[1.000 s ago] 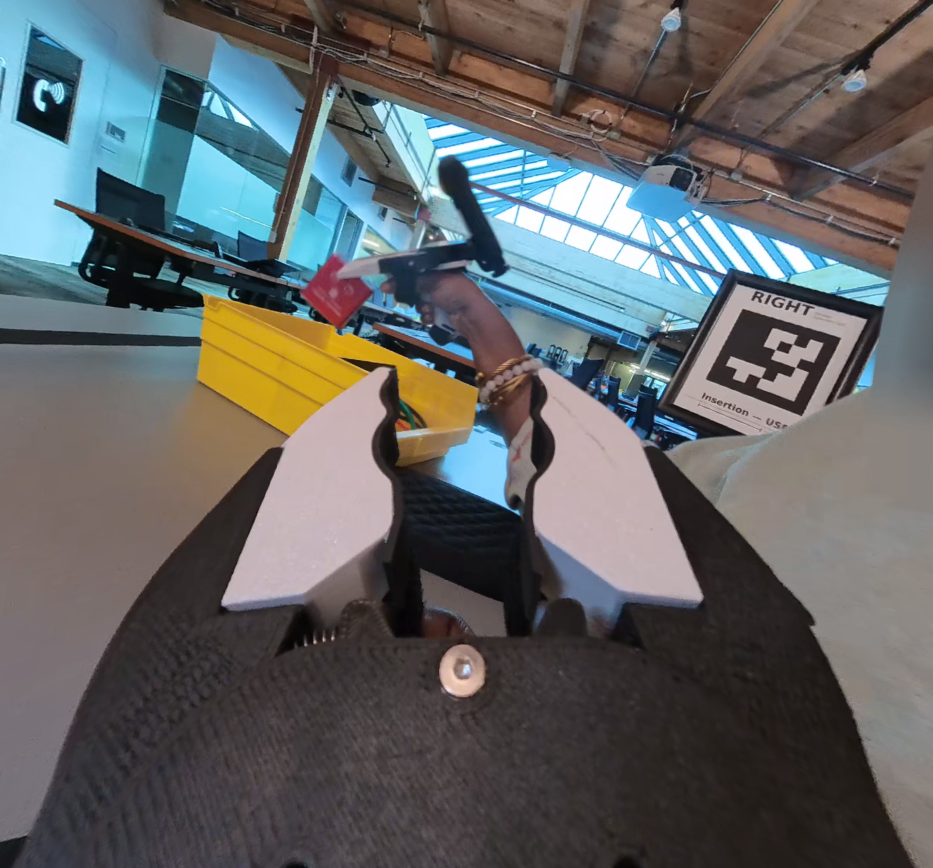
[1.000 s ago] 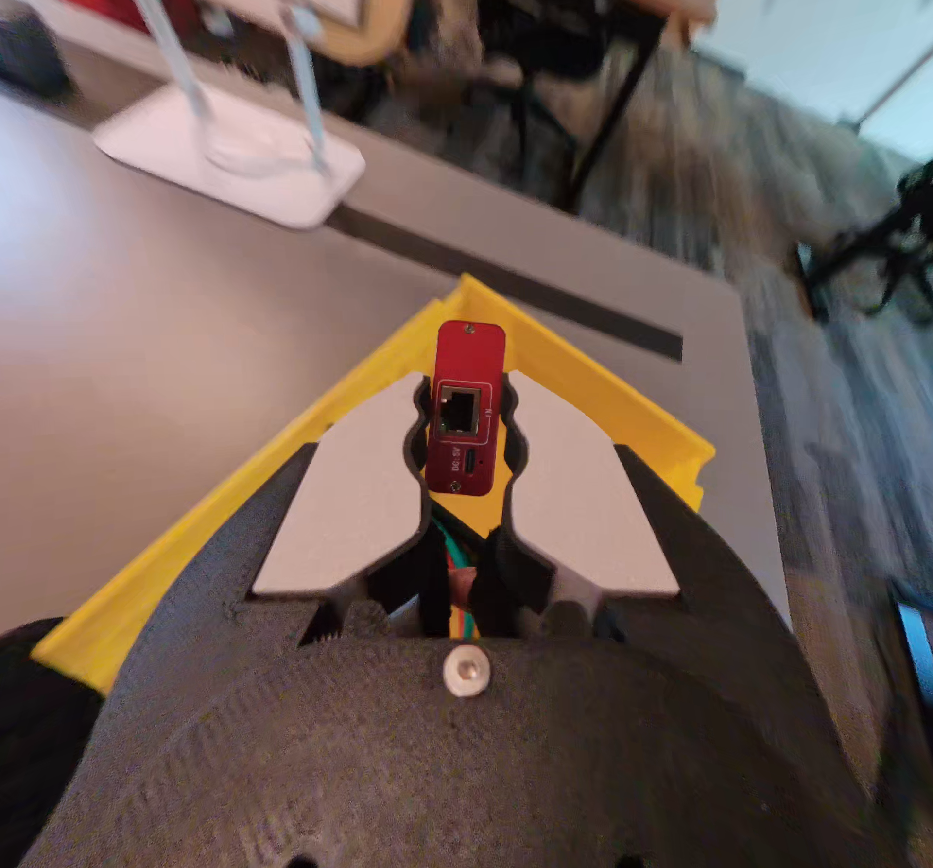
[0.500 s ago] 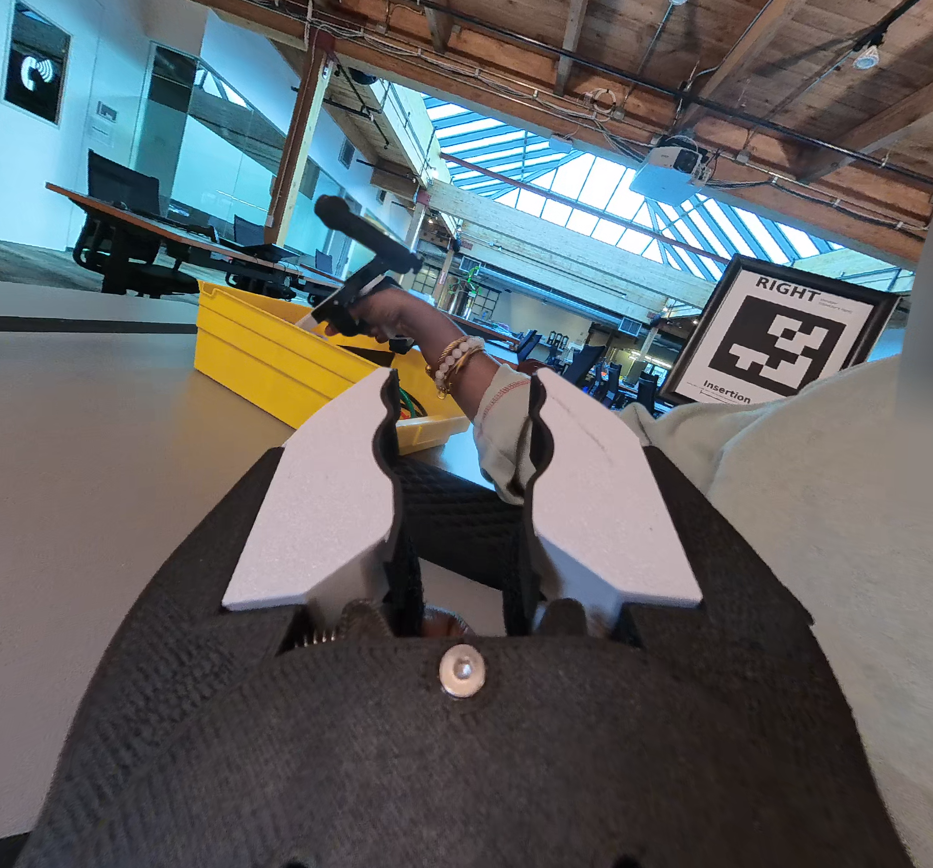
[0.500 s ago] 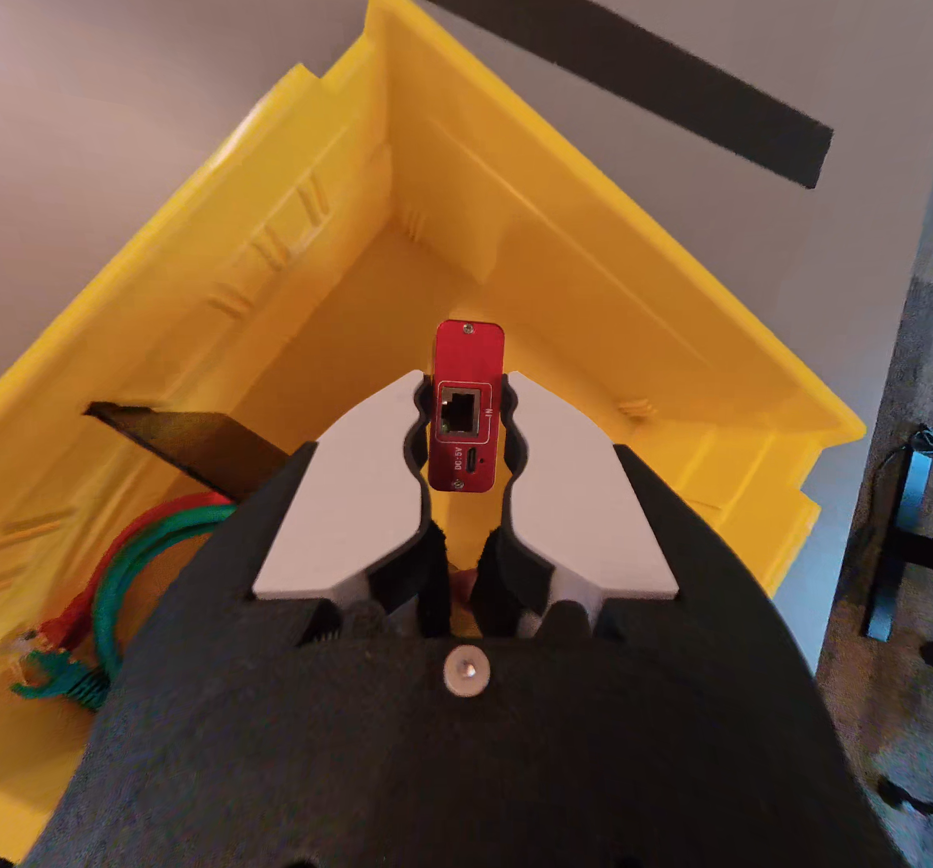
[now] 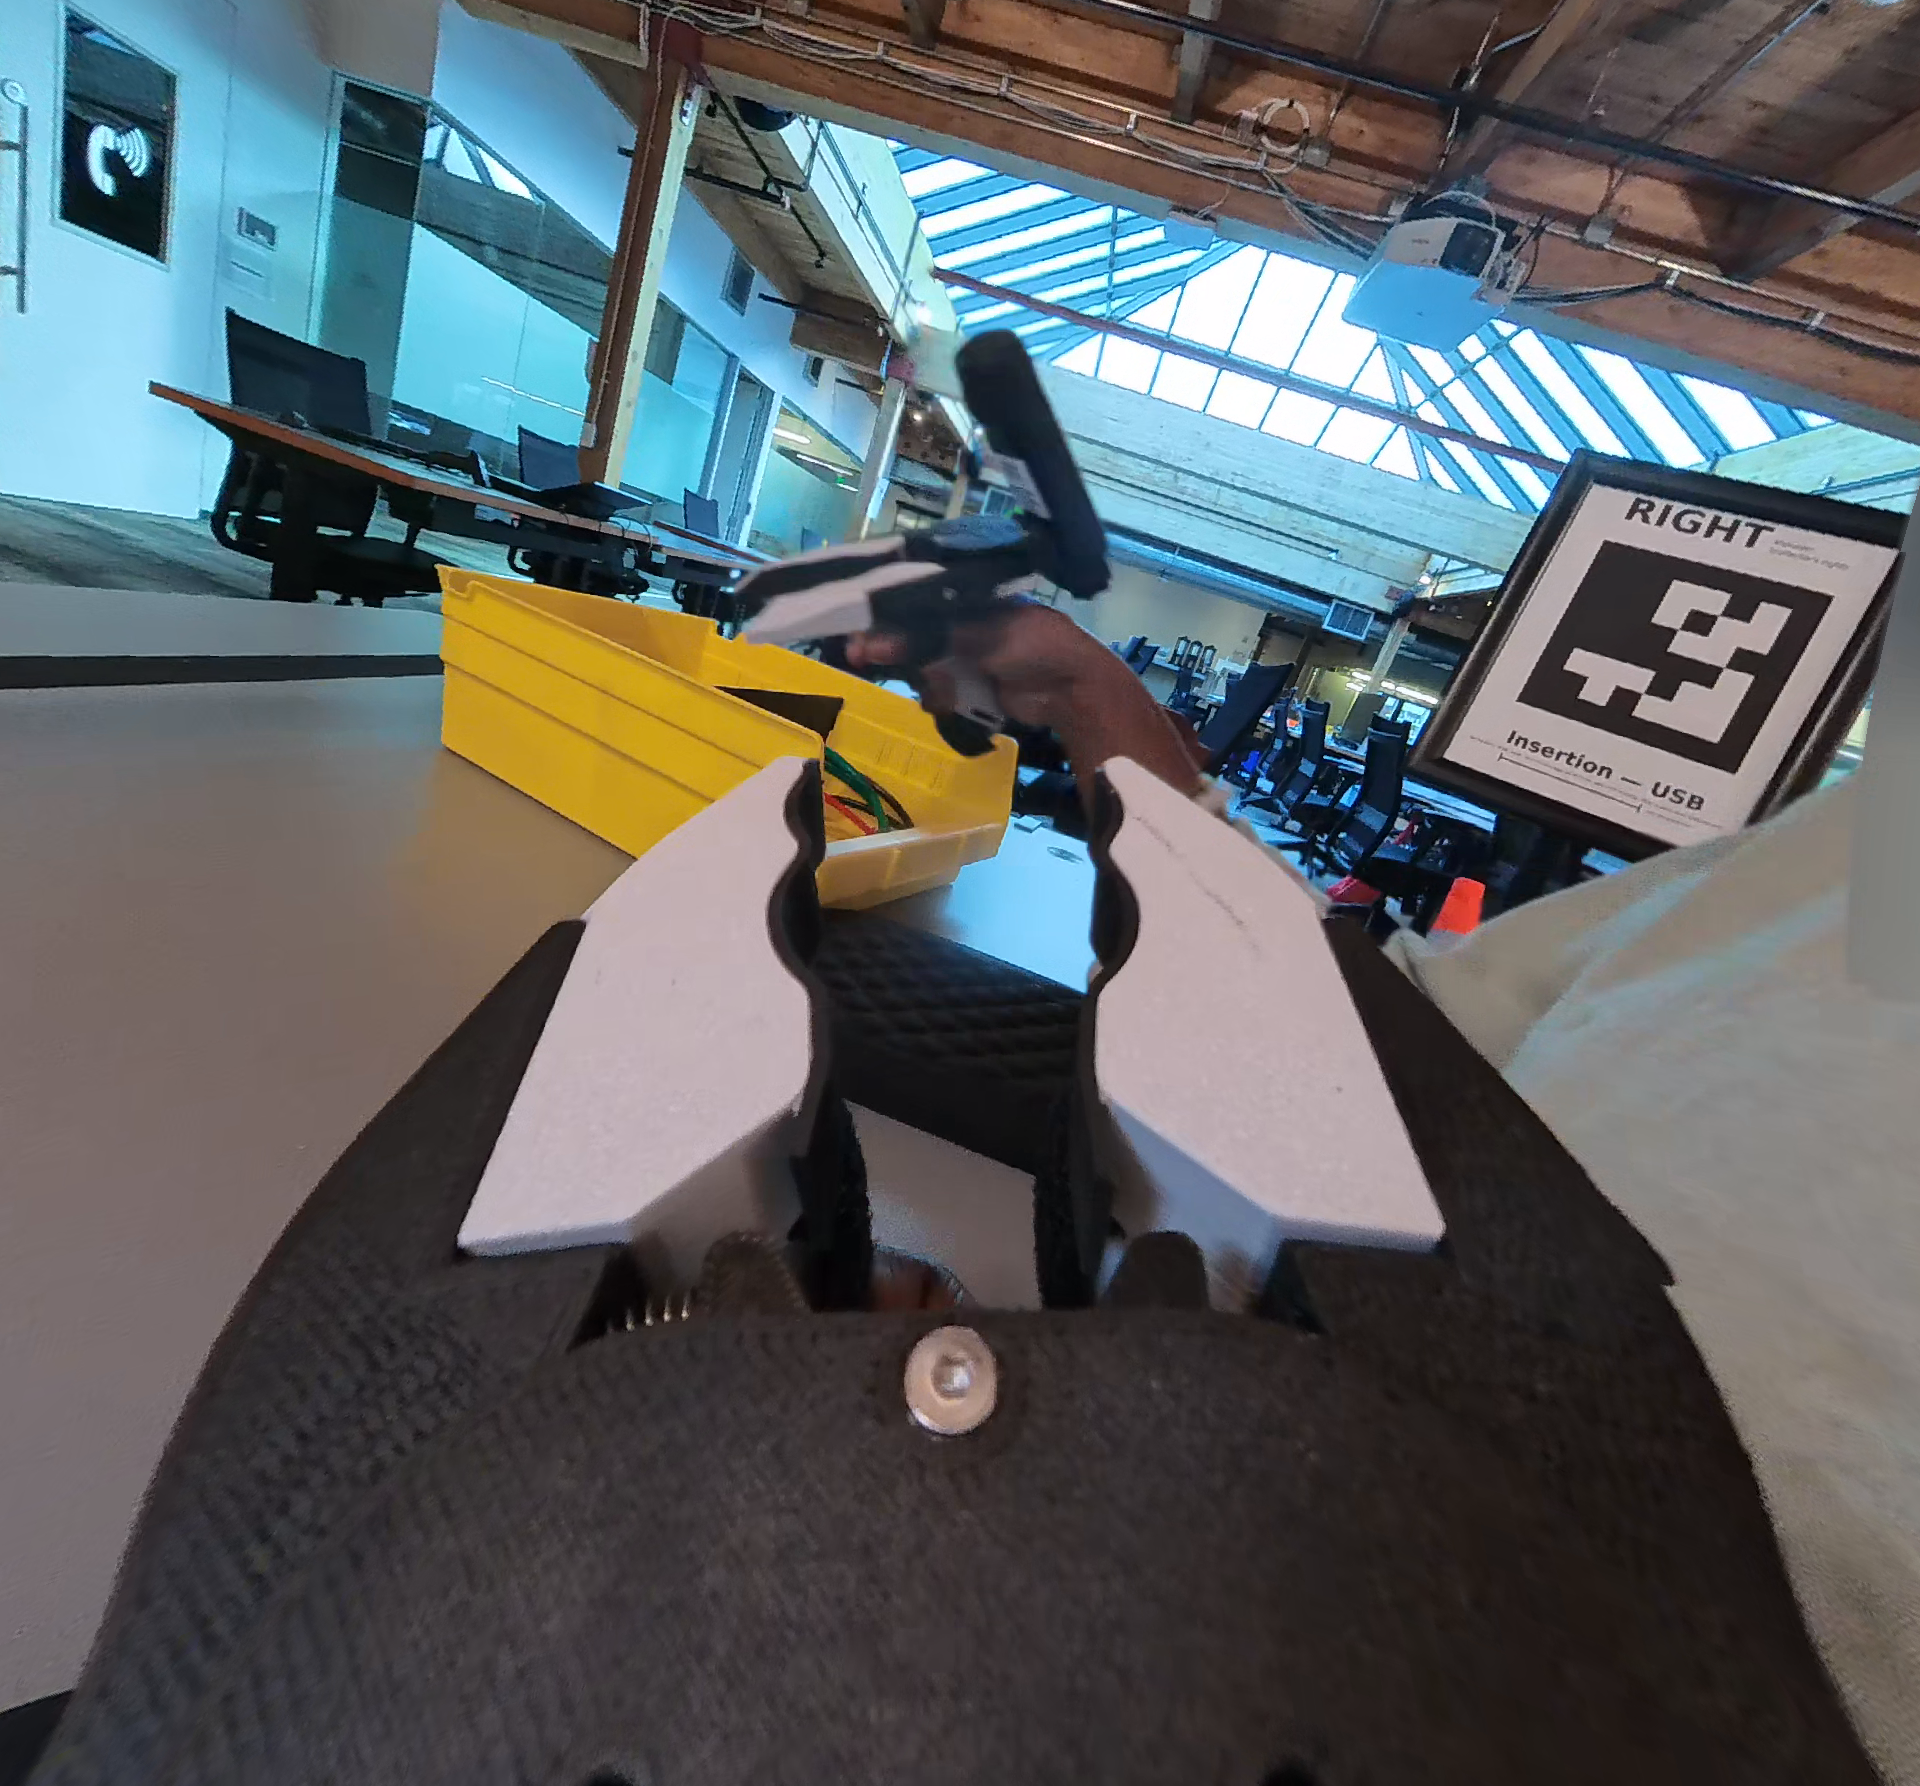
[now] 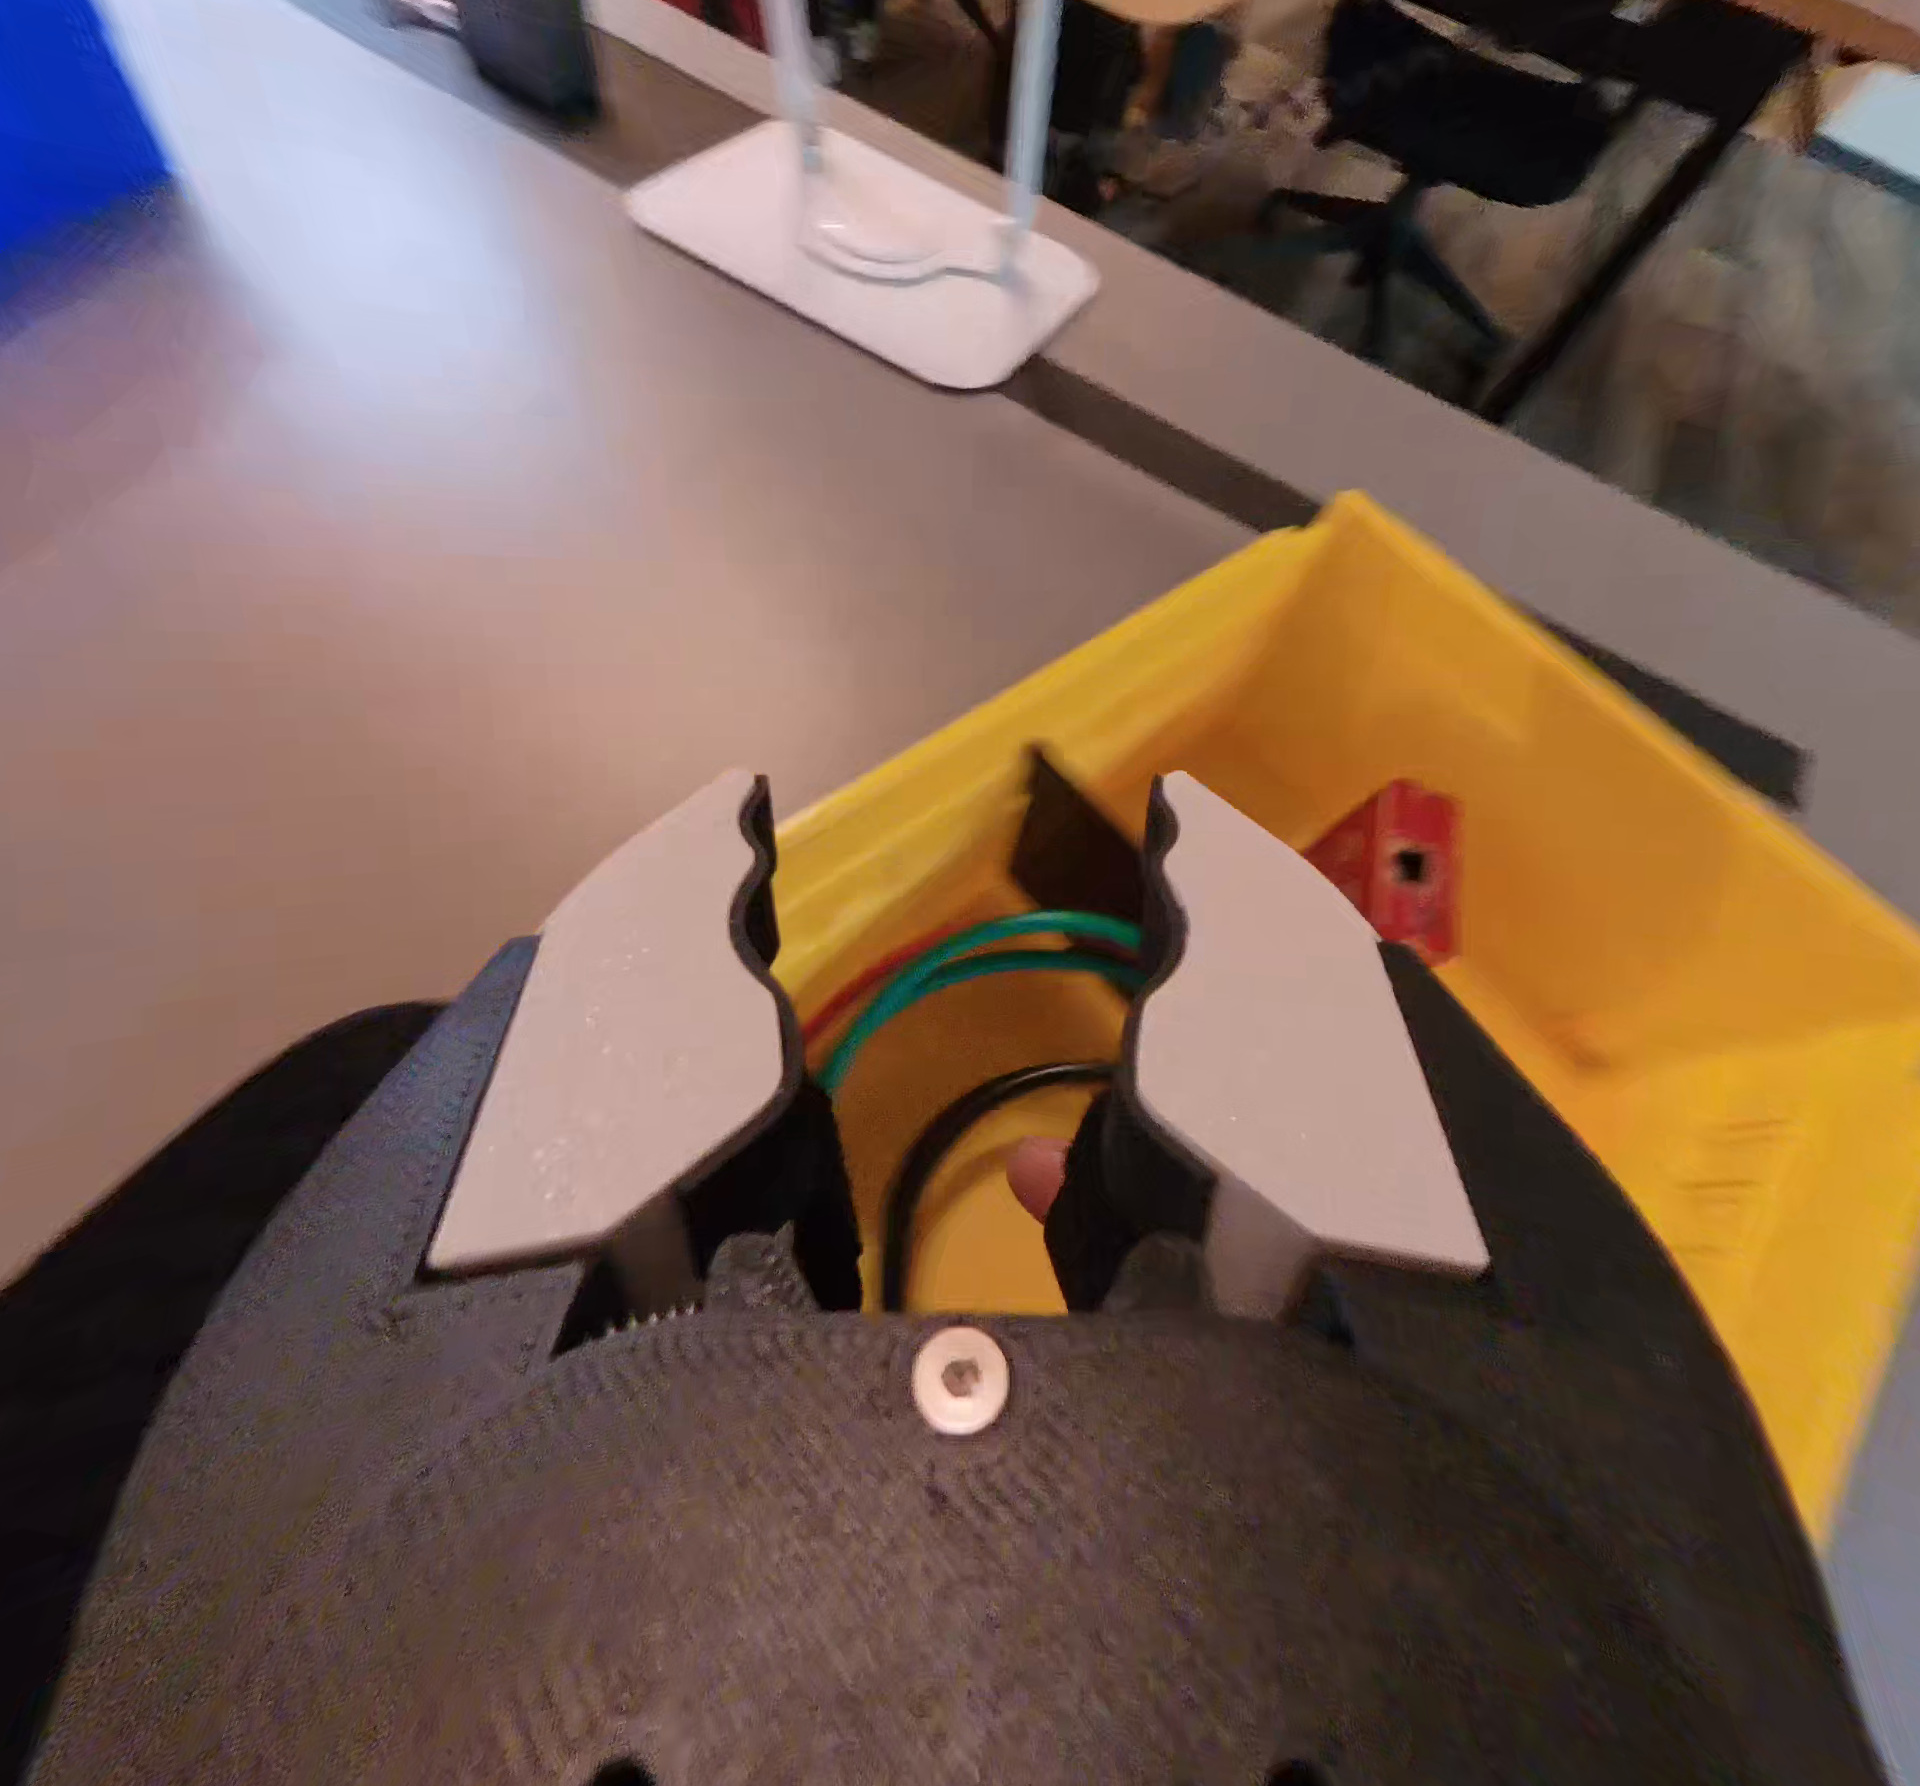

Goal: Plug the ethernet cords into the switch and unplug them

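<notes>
The small red switch (image 6: 1387, 869) lies tilted inside the yellow bin (image 6: 1621, 801), against its far part. Green, red and black ethernet cords (image 6: 977, 952) coil in the bin's near part, behind a black divider (image 6: 1070, 843). My right gripper (image 6: 956, 822) is open and empty, above the bin's near end. In the left wrist view it (image 5: 769, 609) hovers over the yellow bin (image 5: 582, 718), held by a hand. My left gripper (image 5: 951, 806) is open and empty, low over the grey table, well short of the bin.
A white stand base (image 6: 862, 271) sits on the grey table (image 6: 364, 541) beyond the bin. A framed marker sign (image 5: 1673, 656) stands at the right. A pale sleeve (image 5: 1662, 1061) fills the right side of the left wrist view. Desks and chairs lie beyond the table edge.
My right gripper has let go of the red switch, which now lies in the bin, and it has opened and lifted back. My left gripper has stayed put.
</notes>
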Available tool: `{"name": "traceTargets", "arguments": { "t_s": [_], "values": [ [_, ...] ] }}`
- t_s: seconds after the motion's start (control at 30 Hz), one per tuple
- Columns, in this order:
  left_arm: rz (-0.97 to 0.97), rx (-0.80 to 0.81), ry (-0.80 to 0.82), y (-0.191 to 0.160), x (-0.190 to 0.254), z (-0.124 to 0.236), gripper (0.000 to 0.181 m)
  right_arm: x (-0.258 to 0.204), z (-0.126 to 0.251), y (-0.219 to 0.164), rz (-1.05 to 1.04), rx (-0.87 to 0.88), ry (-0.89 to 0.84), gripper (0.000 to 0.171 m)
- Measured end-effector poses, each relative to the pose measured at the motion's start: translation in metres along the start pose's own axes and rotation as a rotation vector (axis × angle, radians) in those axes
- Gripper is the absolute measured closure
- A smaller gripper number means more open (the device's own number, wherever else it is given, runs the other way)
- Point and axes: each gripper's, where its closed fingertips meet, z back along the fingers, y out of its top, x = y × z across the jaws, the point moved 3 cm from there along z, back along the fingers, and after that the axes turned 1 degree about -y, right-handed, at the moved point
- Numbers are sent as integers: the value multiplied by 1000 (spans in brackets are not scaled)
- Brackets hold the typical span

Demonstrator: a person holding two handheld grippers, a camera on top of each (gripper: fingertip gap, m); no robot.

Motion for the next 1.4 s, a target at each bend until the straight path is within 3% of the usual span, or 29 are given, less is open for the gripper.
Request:
{"name": "traceTargets", "arguments": {
  "t_s": [0.13,0.23,0.3,0.67,0.83,0.93,1.07,1.23,1.3,1.4],
  "values": [
    [-11,-2,7,-1,0,0,133,-57,3,-43,-10,-128,48,102],
    [-11,5,11,0,0,0,133,-75,-11,-67,97,-250,30,123],
    [-11,5,11,0,0,0,133,-77,-23,-63,146,-235,-25,141],
    [-53,7,35,2,0,1,133,-120,-66,-32,197,-240,14,140],
    [-209,-90,138,11,1,5,134,-160,-83,-15,237,-208,69,140],
    [-401,-106,187,38,11,19,134,-185,-94,-4,253,-171,119,140],
    [-620,-109,414,94,6,74,134,-222,-107,9,295,-119,163,140],
    [-693,-361,782,123,-21,178,133,-269,-124,26,337,-55,227,139],
    [-686,-353,983,139,-28,224,133,-286,-129,32,363,-43,258,139],
    [-605,-189,1241,159,-31,291,133,-308,-136,41,394,-29,311,139]
  ]
}}
